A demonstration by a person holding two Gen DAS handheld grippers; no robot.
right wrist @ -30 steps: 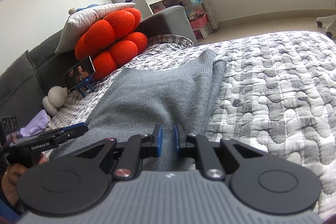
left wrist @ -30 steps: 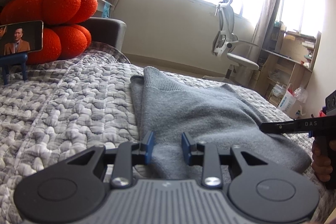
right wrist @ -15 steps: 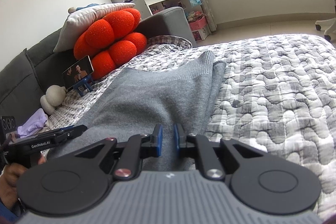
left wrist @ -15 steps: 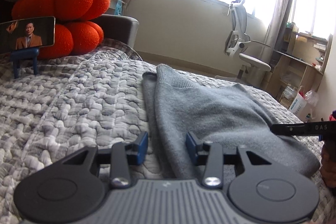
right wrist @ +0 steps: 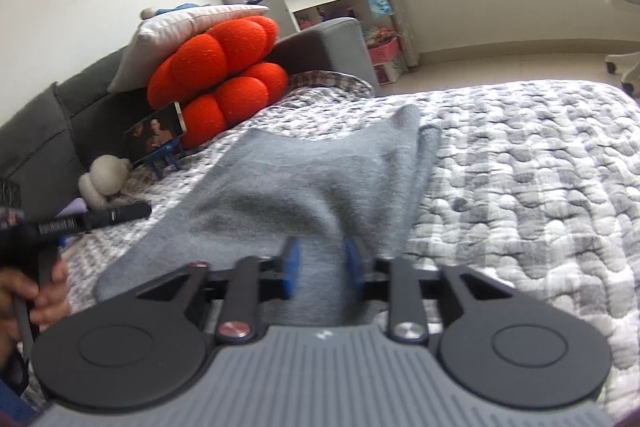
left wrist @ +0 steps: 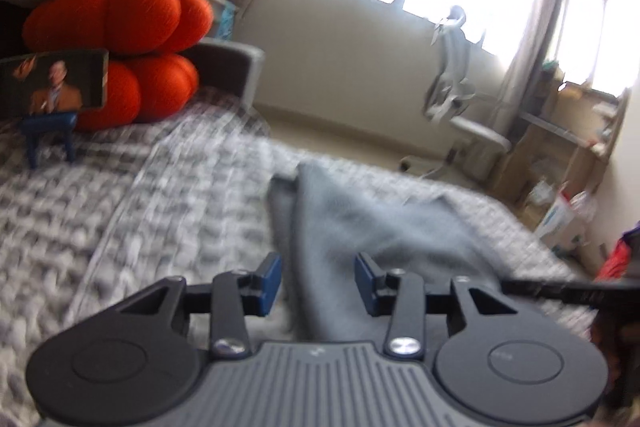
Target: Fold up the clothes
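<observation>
The folded grey sweater (right wrist: 304, 187) lies lengthwise on the bed (right wrist: 520, 179), running away from both grippers; right gripper (right wrist: 322, 269) is opening astride its near end, left gripper (left wrist: 318, 281) parted over its left edge, neither gripping.

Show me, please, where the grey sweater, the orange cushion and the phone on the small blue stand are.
grey sweater (right wrist: 288, 187): right wrist view, middle of the folded fabric.
orange cushion (right wrist: 218, 75): right wrist view, a central lobe.
phone (left wrist: 52, 85): left wrist view, its lit screen.
</observation>
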